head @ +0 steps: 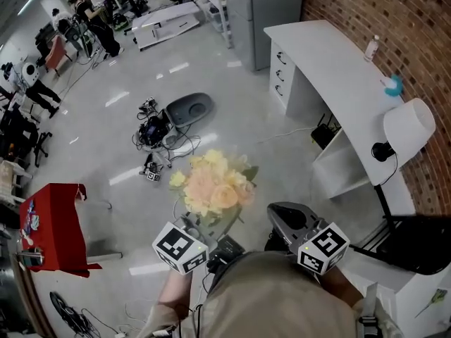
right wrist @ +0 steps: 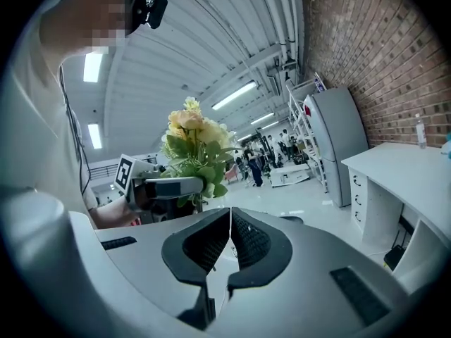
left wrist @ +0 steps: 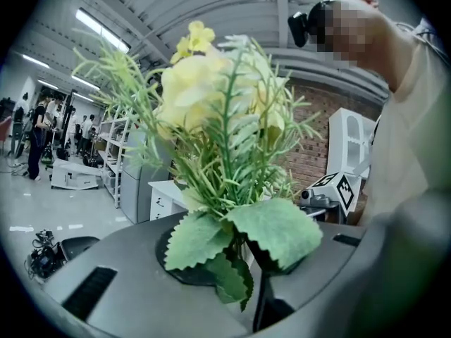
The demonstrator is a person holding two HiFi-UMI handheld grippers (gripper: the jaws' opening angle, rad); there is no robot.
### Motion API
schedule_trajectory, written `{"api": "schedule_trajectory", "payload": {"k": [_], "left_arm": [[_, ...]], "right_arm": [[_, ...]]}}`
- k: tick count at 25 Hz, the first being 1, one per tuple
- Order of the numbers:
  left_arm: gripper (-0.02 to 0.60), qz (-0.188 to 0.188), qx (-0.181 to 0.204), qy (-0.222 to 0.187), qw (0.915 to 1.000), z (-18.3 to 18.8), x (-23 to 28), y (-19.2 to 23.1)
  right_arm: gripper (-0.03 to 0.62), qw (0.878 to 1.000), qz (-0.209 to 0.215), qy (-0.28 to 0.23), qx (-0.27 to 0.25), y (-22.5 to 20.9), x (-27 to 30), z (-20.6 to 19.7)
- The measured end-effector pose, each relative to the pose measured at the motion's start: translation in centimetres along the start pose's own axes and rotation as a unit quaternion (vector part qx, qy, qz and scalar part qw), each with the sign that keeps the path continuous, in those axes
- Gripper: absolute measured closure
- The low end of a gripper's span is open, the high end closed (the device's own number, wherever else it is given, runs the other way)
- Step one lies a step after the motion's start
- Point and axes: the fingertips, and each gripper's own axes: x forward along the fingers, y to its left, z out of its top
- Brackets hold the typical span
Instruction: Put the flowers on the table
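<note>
While held over bare grey floor: bouquet of artificial yellow roses (head: 211, 183), upright, stems pinched between the jaws of the left gripper (head: 203, 225). Right gripper (right wrist: 229, 245) empty, jaws pressed together, just right of the bouquet. White desk (head: 331, 69) at the right along the brick wall, well apart from the flowers.

Likely risks: thin stems slipping or tipping in the single pinch; bouquet flopping over once released, with no vase in sight; knocking the white lamp (head: 409, 125) or the bottle (head: 371, 48) on the desk.

Only in the left gripper view: serrated leaves (left wrist: 275, 231) draped over the jaw gap, stems mostly hidden. Only in the head view: gap to the desk, and a tangle of cables (head: 158, 129) on the floor, far left.
</note>
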Motion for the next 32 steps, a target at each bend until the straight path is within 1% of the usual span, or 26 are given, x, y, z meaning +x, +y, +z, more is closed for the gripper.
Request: {"api": "schedule_trajectory", "payload": {"k": [6, 11, 18, 22, 27, 32], "left_arm": [[0.468, -0.005, 0.004, 0.024, 0.9997, 0.8, 5.2, -0.3], [0.468, -0.009, 0.020, 0.034, 0.9992, 2.3, 9.2, -0.4], [0.468, -0.012, 0.029, 0.041, 0.9987, 3.1, 14.6, -0.9], [0.468, -0.006, 0.028, 0.041, 0.9987, 3.4, 16.1, -0.5], [0.468, 0.013, 0.020, 0.039, 0.9990, 3.6, 17.2, 0.5], [0.468, 0.031, 0.019, 0.031, 0.9988, 4.3, 16.9, 1.4]], "right_arm": [[0.572, 1.000, -0.010, -0.010, 0.022, -5.0, -1.5, 1.2], [0.572, 0.999, -0.013, -0.023, 0.029, -8.7, -2.4, 2.4], [0.572, 0.999, -0.010, -0.032, 0.034, -13.5, -3.6, 3.4], [0.572, 0.999, 0.000, -0.032, 0.036, -14.9, -3.6, 3.7], [0.572, 0.999, 0.011, -0.029, 0.043, -16.7, -3.5, 4.0], [0.572, 0.999, 0.027, -0.026, 0.033, -16.8, -3.0, 4.4]]}}
